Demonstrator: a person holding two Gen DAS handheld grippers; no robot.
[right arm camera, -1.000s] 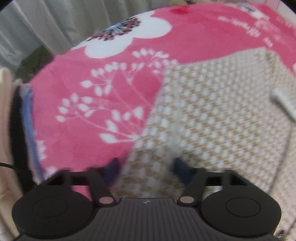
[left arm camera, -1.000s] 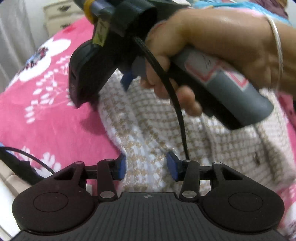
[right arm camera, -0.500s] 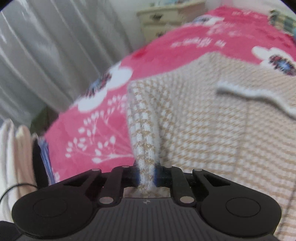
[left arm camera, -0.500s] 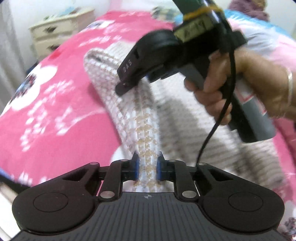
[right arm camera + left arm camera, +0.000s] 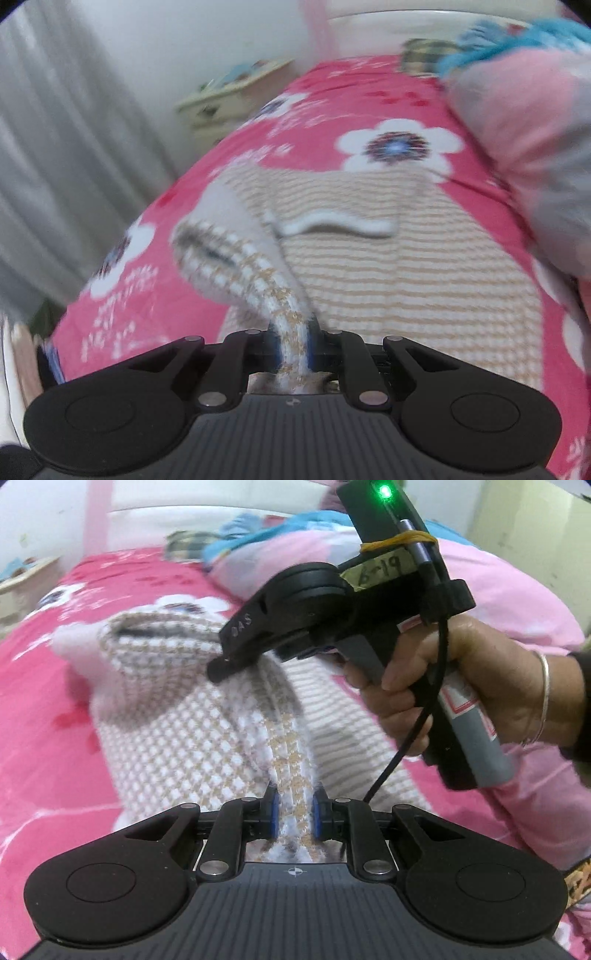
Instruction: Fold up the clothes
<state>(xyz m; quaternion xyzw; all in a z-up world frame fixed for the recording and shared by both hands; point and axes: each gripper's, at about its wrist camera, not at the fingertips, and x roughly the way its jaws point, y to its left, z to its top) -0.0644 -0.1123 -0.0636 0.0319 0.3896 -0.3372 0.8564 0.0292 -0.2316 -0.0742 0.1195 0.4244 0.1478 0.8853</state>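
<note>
A beige-and-white checked knit garment (image 5: 192,738) lies on a pink flowered bedspread (image 5: 48,709). My left gripper (image 5: 294,818) is shut on a raised fold of its edge, the blue pads pressing the knit from both sides. In the same view my right gripper (image 5: 258,664), held by a hand (image 5: 461,686), pinches the garment farther along and lifts it. In the right wrist view that gripper (image 5: 293,350) is shut on a narrow bunched strip of the knit (image 5: 266,284), which rises off the rest of the garment (image 5: 406,280) lying flat.
A pink pillow (image 5: 498,602) and blue bedding (image 5: 266,528) lie at the head of the bed. A cream bedside cabinet (image 5: 229,99) stands past the bed's left side, with grey curtains (image 5: 55,166) beside it. The right gripper's black cable (image 5: 406,746) hangs over the garment.
Both grippers closed on the garment's edge and then lifted it, carrying it up the bed toward the pillows. The gripped fold has risen off the bedspread.
</note>
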